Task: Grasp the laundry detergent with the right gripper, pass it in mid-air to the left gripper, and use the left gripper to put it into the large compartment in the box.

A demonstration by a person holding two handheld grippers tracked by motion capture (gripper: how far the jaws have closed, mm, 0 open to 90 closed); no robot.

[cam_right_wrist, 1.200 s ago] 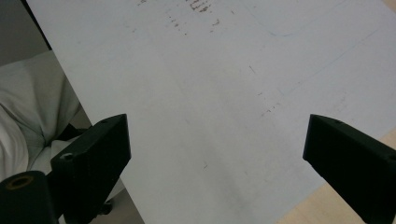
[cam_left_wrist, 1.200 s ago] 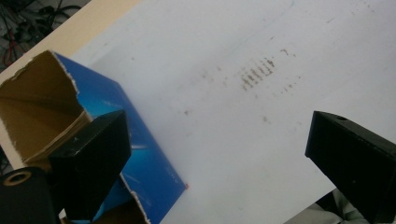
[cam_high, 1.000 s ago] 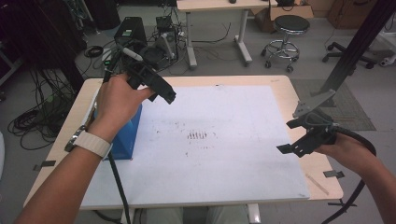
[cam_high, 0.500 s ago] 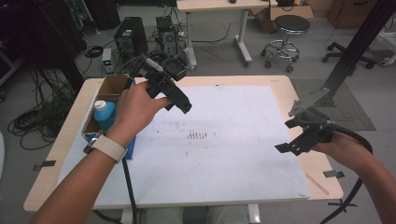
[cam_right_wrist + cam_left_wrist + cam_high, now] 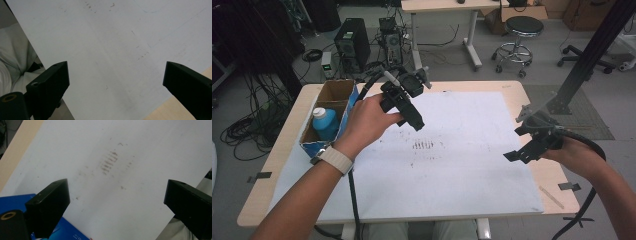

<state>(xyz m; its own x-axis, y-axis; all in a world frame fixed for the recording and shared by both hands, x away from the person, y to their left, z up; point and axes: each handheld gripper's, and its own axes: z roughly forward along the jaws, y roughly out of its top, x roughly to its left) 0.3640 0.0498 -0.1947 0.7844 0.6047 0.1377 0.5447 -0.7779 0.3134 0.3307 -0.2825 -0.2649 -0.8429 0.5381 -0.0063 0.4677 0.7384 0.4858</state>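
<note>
Both tools are empty and nothing has been picked up yet, so the work looks to be at its very start. The left tool [image 5: 412,117] hangs above the white sheet [image 5: 462,165] just right of the blue cardboard box [image 5: 328,112], its jaws spread wide with nothing between them. The right tool [image 5: 524,150] hovers near the right edge of the sheet, well apart from the left one, also wide open and holding nothing.

The nearest thing to the left tool is the blue bottle with a white cap [image 5: 324,124], which stands upright in the near compartment of the box at the left edge of the tabletop [image 5: 512,87]. My guess is that the bottle is what will be handled; it sits untouched, so reaching, gripping and lifting are all left to do.

The far compartment of the box looks empty, though its floor is partly shadowed. In the left gripper view a corner of the box [image 5: 62,230] is cut off at the bottom edge, behind the jaw. The smudged marks [image 5: 424,145] in the middle of the sheet are too faint to read. In the right gripper view pale cloth [image 5: 15,57] shows beyond the sheet's edge, probably the person's clothing
</note>
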